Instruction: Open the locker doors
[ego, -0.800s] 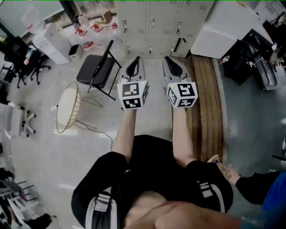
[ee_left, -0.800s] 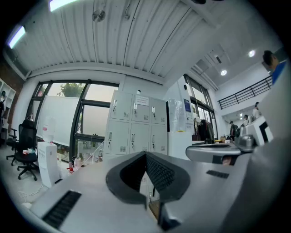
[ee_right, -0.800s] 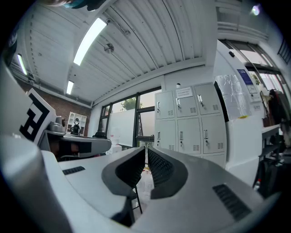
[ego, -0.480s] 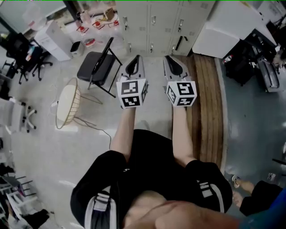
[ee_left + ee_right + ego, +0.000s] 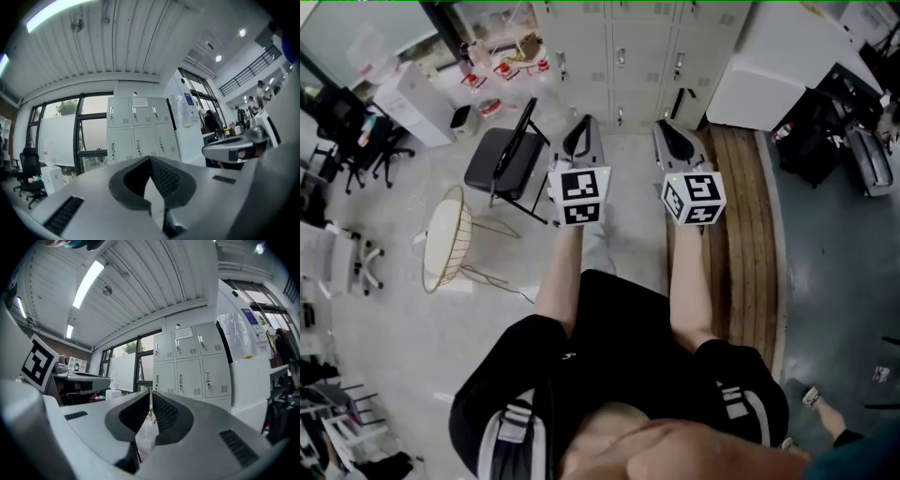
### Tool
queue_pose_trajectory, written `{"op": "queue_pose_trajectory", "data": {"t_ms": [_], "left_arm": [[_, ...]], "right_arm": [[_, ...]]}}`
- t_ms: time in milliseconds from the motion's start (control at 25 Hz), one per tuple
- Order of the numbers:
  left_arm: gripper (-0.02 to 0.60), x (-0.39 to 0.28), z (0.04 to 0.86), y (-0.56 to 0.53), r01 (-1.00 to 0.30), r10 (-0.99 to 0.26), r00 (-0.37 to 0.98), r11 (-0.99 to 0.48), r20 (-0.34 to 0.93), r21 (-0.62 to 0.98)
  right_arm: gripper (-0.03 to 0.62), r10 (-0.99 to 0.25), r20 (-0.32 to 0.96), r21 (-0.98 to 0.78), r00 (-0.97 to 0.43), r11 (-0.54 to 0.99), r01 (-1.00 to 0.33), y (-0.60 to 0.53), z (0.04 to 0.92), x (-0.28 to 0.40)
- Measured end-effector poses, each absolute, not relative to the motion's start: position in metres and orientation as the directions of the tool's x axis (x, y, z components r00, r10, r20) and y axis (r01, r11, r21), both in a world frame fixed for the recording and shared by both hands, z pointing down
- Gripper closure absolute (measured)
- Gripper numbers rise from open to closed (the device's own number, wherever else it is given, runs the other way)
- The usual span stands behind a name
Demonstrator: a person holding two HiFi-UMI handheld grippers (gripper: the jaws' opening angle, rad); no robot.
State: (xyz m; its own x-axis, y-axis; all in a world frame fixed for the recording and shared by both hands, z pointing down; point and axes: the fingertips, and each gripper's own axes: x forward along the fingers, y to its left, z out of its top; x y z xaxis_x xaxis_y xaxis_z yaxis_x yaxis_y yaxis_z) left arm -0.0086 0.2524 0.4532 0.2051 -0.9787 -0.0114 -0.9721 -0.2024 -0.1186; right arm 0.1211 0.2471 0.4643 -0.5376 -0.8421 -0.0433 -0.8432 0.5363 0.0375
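Observation:
A bank of grey lockers (image 5: 619,52) stands against the far wall with all its doors closed, each with a small handle. It also shows in the left gripper view as lockers (image 5: 140,126) and in the right gripper view as lockers (image 5: 192,364), some distance ahead. My left gripper (image 5: 584,124) and right gripper (image 5: 668,127) are held level side by side, pointing at the lockers and well short of them. The left gripper (image 5: 150,158) is shut with nothing in it. The right gripper (image 5: 151,392) is shut too and holds nothing.
A black folding chair (image 5: 502,150) and a round wire stool (image 5: 445,234) stand to the left. A wooden platform (image 5: 741,225) runs along the right, with a large white cabinet (image 5: 769,66) beside the lockers. Office chairs (image 5: 347,141) and a white box (image 5: 408,94) sit far left.
The view has shifted toward the lockers, so more of their doors show at the top. The right gripper has drifted a little right. Another person's foot at lower right has moved away.

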Motion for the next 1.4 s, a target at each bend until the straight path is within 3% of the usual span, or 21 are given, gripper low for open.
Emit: {"op": "queue_pose_trajectory", "data": {"t_ms": [360, 600, 800, 1080, 1400], "left_arm": [[0.578, -0.028, 0.49, 0.075, -0.958, -0.959, 0.284, -0.285, -0.01, 0.022], [0.578, -0.096, 0.486, -0.075, -0.966, -0.964, 0.259, -0.258, 0.063, 0.013], [0.578, -0.147, 0.46, -0.18, -0.97, -0.97, 0.239, -0.236, 0.045, 0.058], [0.578, -0.169, 0.428, -0.256, -0.972, -0.975, 0.219, -0.215, 0.036, 0.096], [0.578, -0.177, 0.398, -0.294, -0.977, -0.982, 0.187, -0.187, -0.009, 0.104]], "right_arm": [[0.56, -0.868, -0.042, 0.019, -0.494, 0.494, -0.869, 0.077, 0.498, 0.11], [0.56, -0.814, -0.082, -0.1, -0.576, 0.581, -0.808, -0.076, 0.5, 0.011], [0.565, -0.774, -0.081, -0.08, -0.628, 0.633, -0.77, -0.179, 0.475, -0.06], [0.574, -0.827, -0.012, -0.075, -0.562, 0.561, -0.824, -0.263, 0.448, -0.074], [0.572, -0.769, -0.035, -0.035, -0.638, 0.639, -0.769, -0.305, 0.422, -0.095]]}}
